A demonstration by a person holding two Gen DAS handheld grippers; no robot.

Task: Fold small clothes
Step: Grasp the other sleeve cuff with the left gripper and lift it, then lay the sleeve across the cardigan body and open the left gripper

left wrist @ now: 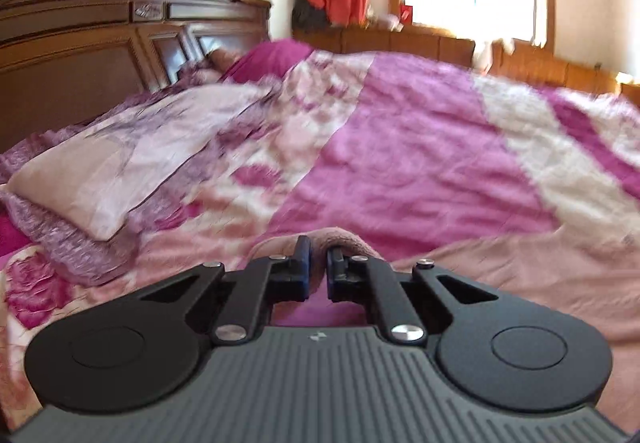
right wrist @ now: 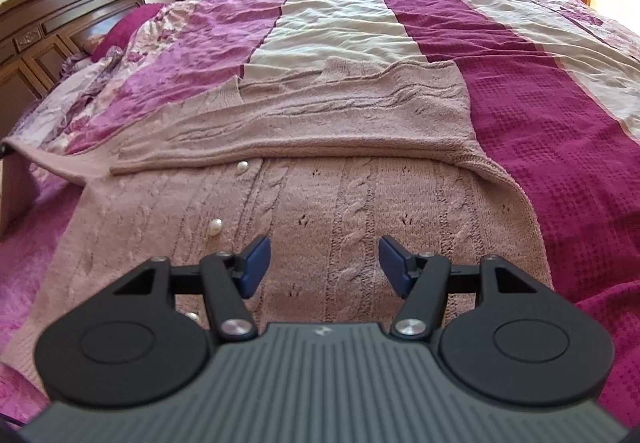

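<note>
Right wrist view shows us the dusty-pink cable-knit cardigan with pearl buttons (right wrist: 320,195) spread on the bed's magenta, pink and cream striped quilt (right wrist: 500,55), its body running away from us, so its long axis lies along our line of sight towards the far side of the bed. One sleeve (right wrist: 304,131) is already laid across the body, crossing from the right edge to the left. Our right tongs (right wrist: 325,263) hover just above the near part of the body with the jaws spread wide and nothing between them. In the left wrist view our left tongs (left wrist: 317,267) are clenched on a fold of that pink knit (left wrist: 332,237), which bunches up over the fingertips; the picture is motion-blurred, so we cannot tell exactly which part of the garment it is. We judge it to be the left-hand part, since a strip of the knit trails off towards the left edge of the right view. So the left tongs are the nearer and already engaged, and the coming move turns on carrying that held part rightwards across the body. Open quilt lies clear on the right and beyond; to the left sit the pale floral pillow (left wrist: 120,171) and the dark carved wooden headboard (left wrist: 100,31), well apart from the cardigan.
</note>
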